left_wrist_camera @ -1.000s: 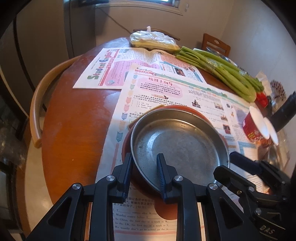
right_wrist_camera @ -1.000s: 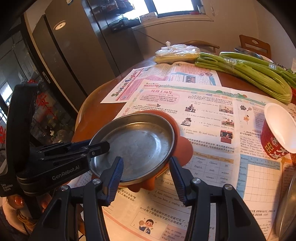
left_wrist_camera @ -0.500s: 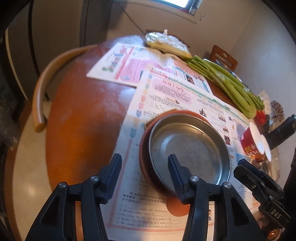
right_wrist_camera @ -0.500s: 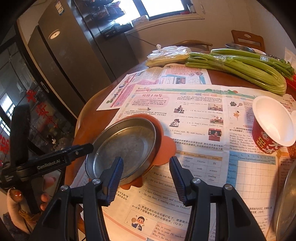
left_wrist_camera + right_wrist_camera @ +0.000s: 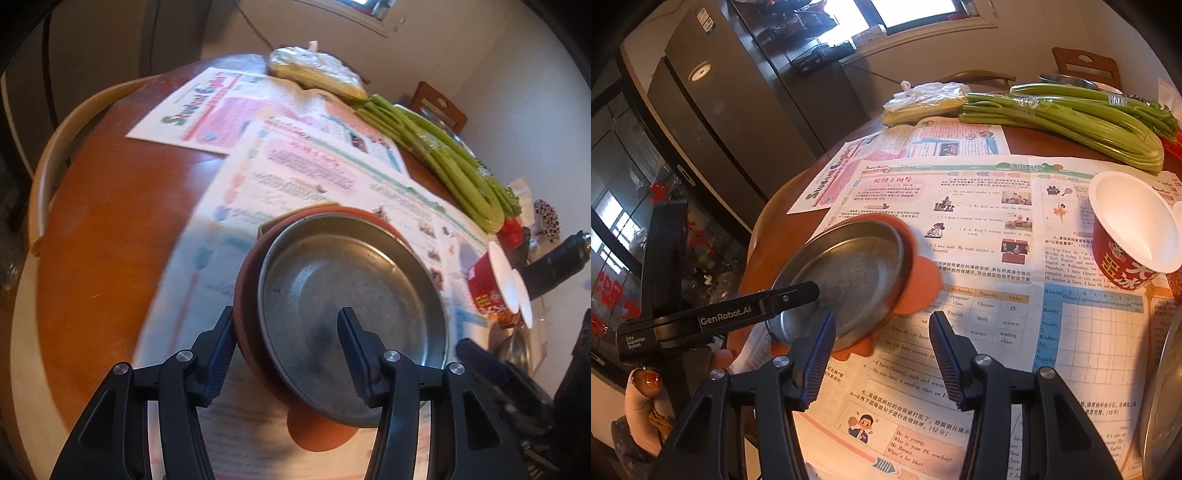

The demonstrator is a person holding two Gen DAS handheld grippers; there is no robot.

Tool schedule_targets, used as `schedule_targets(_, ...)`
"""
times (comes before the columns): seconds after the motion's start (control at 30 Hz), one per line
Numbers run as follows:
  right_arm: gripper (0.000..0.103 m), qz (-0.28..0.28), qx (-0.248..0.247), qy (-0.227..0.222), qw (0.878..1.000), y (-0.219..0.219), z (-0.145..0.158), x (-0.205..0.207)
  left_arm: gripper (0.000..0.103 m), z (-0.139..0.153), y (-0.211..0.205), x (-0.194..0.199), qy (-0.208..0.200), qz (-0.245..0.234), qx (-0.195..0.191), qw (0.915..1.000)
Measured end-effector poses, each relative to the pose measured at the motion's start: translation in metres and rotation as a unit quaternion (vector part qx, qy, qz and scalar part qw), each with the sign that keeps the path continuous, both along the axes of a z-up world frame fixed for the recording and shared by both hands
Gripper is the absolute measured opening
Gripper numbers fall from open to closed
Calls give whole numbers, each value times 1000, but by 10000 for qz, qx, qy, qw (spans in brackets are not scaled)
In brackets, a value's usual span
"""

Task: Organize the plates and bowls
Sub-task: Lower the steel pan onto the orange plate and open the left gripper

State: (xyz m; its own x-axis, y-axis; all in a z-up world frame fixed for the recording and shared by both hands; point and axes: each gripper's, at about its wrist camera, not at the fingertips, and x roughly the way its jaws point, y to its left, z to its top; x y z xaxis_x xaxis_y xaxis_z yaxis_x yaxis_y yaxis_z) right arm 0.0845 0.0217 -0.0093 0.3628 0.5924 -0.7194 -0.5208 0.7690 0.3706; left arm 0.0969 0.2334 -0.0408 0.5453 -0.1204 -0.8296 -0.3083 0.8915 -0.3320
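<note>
The steel plate (image 5: 351, 314) sits on an orange silicone mat (image 5: 317, 435) just ahead of the left hand-held gripper (image 5: 284, 354). That gripper is spread wide and holds nothing. Its left finger stands outside the near rim, by the mat's edge; its right finger hangs over the plate's inside, so the rim lies between the 2 fingers.

In the right wrist view, the same plate (image 5: 846, 280) is ahead and to the left of the right hand-held gripper (image 5: 882, 354), which is also wide open and empty, over the newspaper (image 5: 997, 332) covering the counter (image 5: 110, 229). A red paper cup (image 5: 1134, 236) stands ahead to its right, well apart from the plate.

Likely risks, judged from this layout:

1. Closing on the rim could catch the mat along with the steel, since the mat's edge lies close under the rim. The mat would then lift or drag.
2. A thin, smooth, sloped rim may slip from the ribbed pads, so the plate could tilt and drop back with a clatter.
3. Dragging could ruck the loose newspaper and disturb the cup.
4. The 2 grippers are near each other at the plate's near edge, so a hurried move could knock them together.
</note>
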Motion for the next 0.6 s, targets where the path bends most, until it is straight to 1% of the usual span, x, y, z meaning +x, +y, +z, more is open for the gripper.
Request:
schedule_targets(0.13, 52, -54, 19, 95, 9999, -5, -7, 12, 56, -1, -19, 19, 86, -106, 123, 9998)
schedule_targets(0.2, 53, -117, 13, 129, 9998, -8, -11, 18, 57, 0, -26, 24, 17, -127, 240, 9996)
schedule_targets(0.27, 53, -137, 14, 99, 9999, -11, -12, 23, 57, 1, -30, 29, -62, -143, 257, 9995)
schedule_targets(0.3, 53, -183, 22, 86, 9998, -13, -13, 26, 57, 0, -31, 32, -64, -119, 237, 9996)
schedule_targets(0.37, 53, -328, 88, 80, 9994, -21, -13, 30, 57, -3, -30, 34, -42, -25, 339, 9994)
schedule_targets(0.4, 53, -378, 110, 56, 9992, -25, -12, 31, 57, -4, -30, 34, -32, 19, 404, 9992)
schedule_targets(0.47, 53, -500, 100, -130, 9986, -35, -6, 32, 57, -4, -27, 33, -31, 151, 453, 9989)
schedule_targets(0.53, 53, -634, 126, -302, 9975, -44, -1, 33, 57, 1, -23, 29, -137, 254, 462, 9985)
schedule_targets(0.6, 57, -766, 170, -390, 9961, -54, 1, 33, 57, 11, -19, 22, -289, 397, 497, 9976)
